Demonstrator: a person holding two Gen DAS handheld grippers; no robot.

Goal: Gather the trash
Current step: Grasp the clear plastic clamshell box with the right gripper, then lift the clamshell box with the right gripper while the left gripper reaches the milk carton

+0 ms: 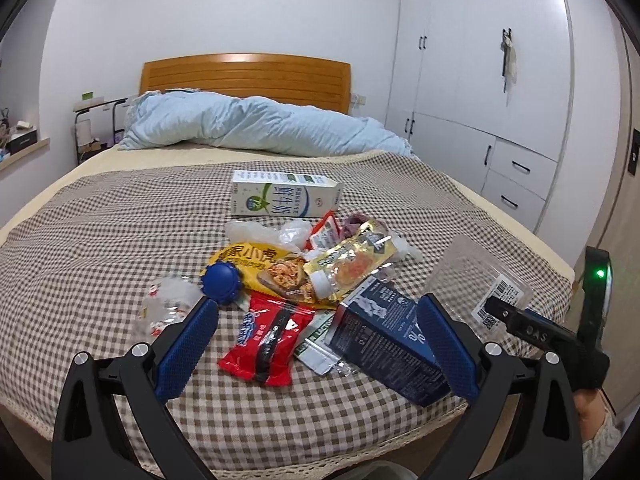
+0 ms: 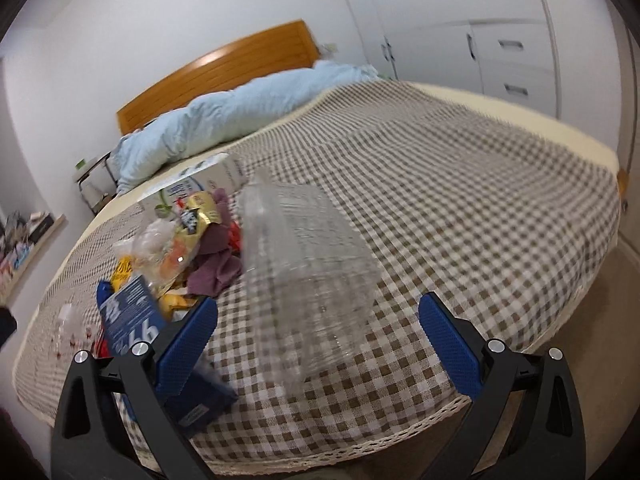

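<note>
The trash pile [image 1: 320, 280] lies on the bed [image 1: 100, 232], just in front of the milk carton [image 1: 284, 194]. Both grippers, left [image 1: 318, 344] and right [image 2: 318, 344], have wide jaws holding nothing.

White milk carton [image 1: 286, 194] lying on its side on the bed: large blue characters 鲜牛奶 along its face; the small print is too fine to read. Yellow snack bag [image 1: 256, 264]: bold black characters 小虎, with another partly covered before them. Dark blue carton [image 2: 132, 316], right wrist view: big white digits that look like "99", upside down. Clear plastic box [image 1: 476, 276]: white barcode sticker, its numbers illegible. Red wrapper [image 1: 266, 336]: white lettering, unreadable.
</note>
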